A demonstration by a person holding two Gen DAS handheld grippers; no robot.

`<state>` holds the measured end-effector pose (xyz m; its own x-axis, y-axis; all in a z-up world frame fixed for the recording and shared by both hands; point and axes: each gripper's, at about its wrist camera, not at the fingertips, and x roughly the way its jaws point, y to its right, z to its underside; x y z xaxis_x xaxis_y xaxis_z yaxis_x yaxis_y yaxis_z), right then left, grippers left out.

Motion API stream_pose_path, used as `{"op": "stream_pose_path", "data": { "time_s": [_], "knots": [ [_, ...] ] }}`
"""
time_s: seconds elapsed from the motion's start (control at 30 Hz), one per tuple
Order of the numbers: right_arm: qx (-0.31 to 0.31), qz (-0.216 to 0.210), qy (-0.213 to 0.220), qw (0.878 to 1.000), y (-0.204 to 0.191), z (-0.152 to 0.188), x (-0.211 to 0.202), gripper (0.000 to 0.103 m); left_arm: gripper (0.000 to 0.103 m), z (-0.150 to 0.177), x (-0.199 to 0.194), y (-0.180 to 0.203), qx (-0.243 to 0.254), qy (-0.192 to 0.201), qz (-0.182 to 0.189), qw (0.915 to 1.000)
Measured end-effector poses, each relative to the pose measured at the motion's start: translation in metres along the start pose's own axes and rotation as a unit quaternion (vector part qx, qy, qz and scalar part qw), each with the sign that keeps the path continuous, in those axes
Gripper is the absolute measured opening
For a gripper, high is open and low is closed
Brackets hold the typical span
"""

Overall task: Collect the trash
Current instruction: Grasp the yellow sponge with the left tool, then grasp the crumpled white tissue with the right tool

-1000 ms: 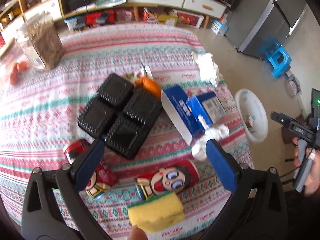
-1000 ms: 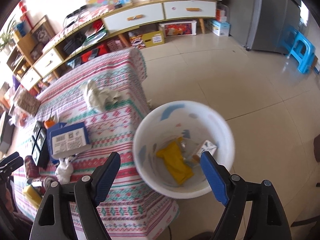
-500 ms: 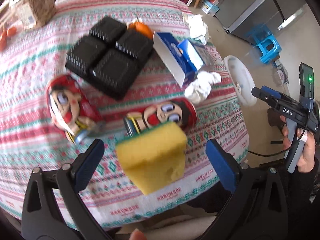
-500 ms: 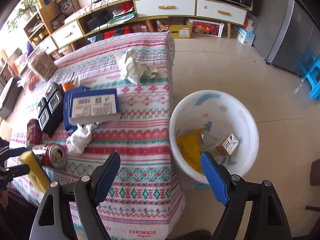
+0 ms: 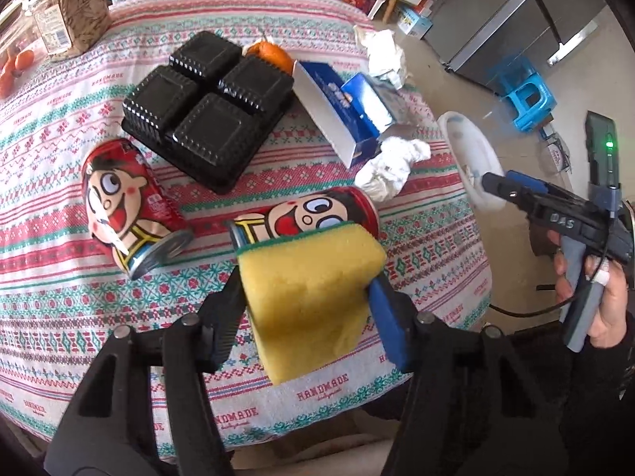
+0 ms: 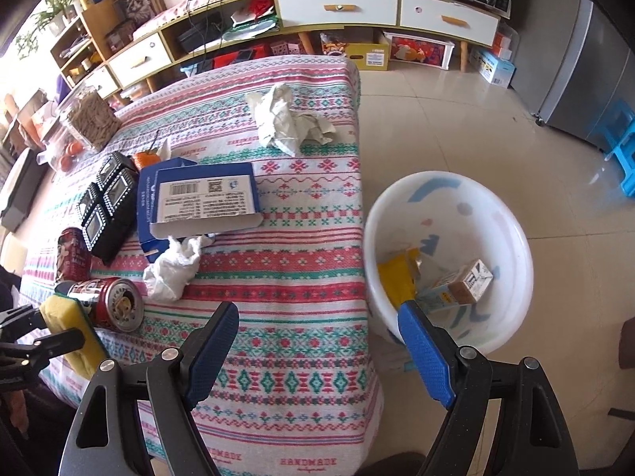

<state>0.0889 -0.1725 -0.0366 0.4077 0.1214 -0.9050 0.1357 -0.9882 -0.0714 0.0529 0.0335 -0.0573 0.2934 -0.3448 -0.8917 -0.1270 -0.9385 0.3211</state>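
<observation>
My left gripper [image 5: 305, 281] is closing its jaws on a yellow sponge [image 5: 313, 301], and both pads press its sides just above the tablecloth [image 5: 59, 309]. Behind the sponge lies a red cartoon can [image 5: 317, 210], with a second can [image 5: 123, 206] to its left. Farther back lie a black plastic tray [image 5: 210, 107], an open blue box [image 5: 341, 115], a crumpled tissue [image 5: 391, 162] and crumpled paper [image 5: 383, 53]. My right gripper [image 6: 317, 311] stands open with nothing in it, over the table's near right edge beside the white basin [image 6: 516, 230].
The basin stands on the floor right of the table and holds a yellow wrapper [image 6: 397, 281] and a small carton [image 6: 472, 281]. An orange [image 5: 270, 53] lies behind the tray. A clear snack jar [image 5: 67, 20] stands at the far left, a blue stool [image 5: 528, 99] on the floor.
The left jaws have gone from wide open to pressed on the sponge. The right gripper swung from over the basin toward the table edge.
</observation>
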Motion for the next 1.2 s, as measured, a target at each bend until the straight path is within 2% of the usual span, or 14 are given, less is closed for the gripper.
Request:
{"op": "stream_pose_path", "data": {
  "time_s": [0.2,0.37,0.57,0.87,0.97,1.07,1.2],
  "knots": [
    [-0.011,-0.010,-0.005,1.000,-0.017,-0.006,0.007,0.084,0.059,-0.004,-0.028,-0.007,0.002,0.035,0.023,0.9991],
    [-0.020,-0.027,-0.016,0.999,-0.040,-0.013,0.019,0.084,0.059,-0.013,-0.041,-0.013,0.012,0.065,-0.003,0.9978],
    [-0.047,-0.041,-0.033,0.997,-0.072,-0.018,0.035,0.084,0.059,-0.020,-0.050,-0.027,0.000,0.086,-0.010,0.9963],
    [-0.049,-0.065,-0.054,0.995,-0.098,-0.026,0.061,0.083,0.059,-0.024,-0.050,-0.035,-0.012,0.087,-0.006,0.9961],
    [-0.044,-0.068,-0.059,0.995,-0.101,-0.029,0.067,0.079,0.059,-0.023,-0.052,-0.034,-0.011,0.086,-0.004,0.9962],
    [-0.040,-0.076,-0.068,0.994,-0.102,-0.030,0.073,0.068,0.059,-0.024,-0.052,-0.033,-0.010,0.087,-0.004,0.9962],
    [-0.039,-0.099,-0.077,0.991,-0.105,-0.028,0.073,0.047,0.059,-0.024,-0.051,-0.030,-0.007,0.087,-0.006,0.9961]
  ]
}}
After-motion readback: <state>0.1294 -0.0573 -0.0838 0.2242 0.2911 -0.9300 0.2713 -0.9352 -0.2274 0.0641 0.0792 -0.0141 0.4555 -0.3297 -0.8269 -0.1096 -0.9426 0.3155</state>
